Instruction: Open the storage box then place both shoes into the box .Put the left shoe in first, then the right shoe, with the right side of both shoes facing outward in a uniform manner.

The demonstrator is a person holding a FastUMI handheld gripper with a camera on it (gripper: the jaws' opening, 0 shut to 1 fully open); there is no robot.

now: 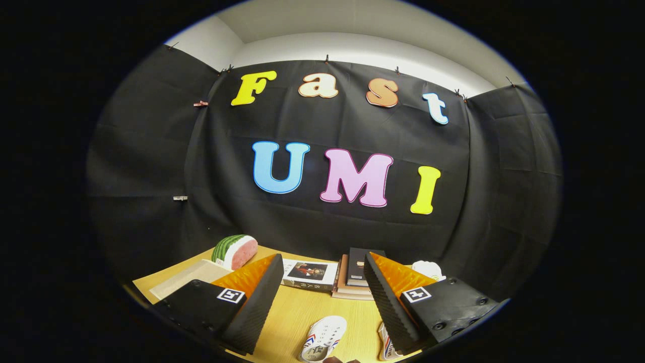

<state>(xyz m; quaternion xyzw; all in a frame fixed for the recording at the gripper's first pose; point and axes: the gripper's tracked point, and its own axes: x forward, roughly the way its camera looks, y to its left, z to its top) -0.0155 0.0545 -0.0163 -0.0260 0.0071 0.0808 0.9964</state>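
Observation:
My gripper (321, 282) is open, held high above a wooden table (297, 315), with nothing between its fingers. A white shoe (323, 338) with red and blue stripes lies on the table below, between the two fingers. A second matching shoe (386, 347) lies to its right, mostly hidden behind the right finger (390, 297). A pale flat panel (187, 276), perhaps part of the storage box, lies at the table's left, beyond the left finger (252, 297).
A watermelon-slice model (235, 250) stands at the table's back left. A book (310, 274) lies flat beside a stack of books (355, 277) at the back middle. A white object (427, 269) sits behind the right finger. Black cloth walls the booth.

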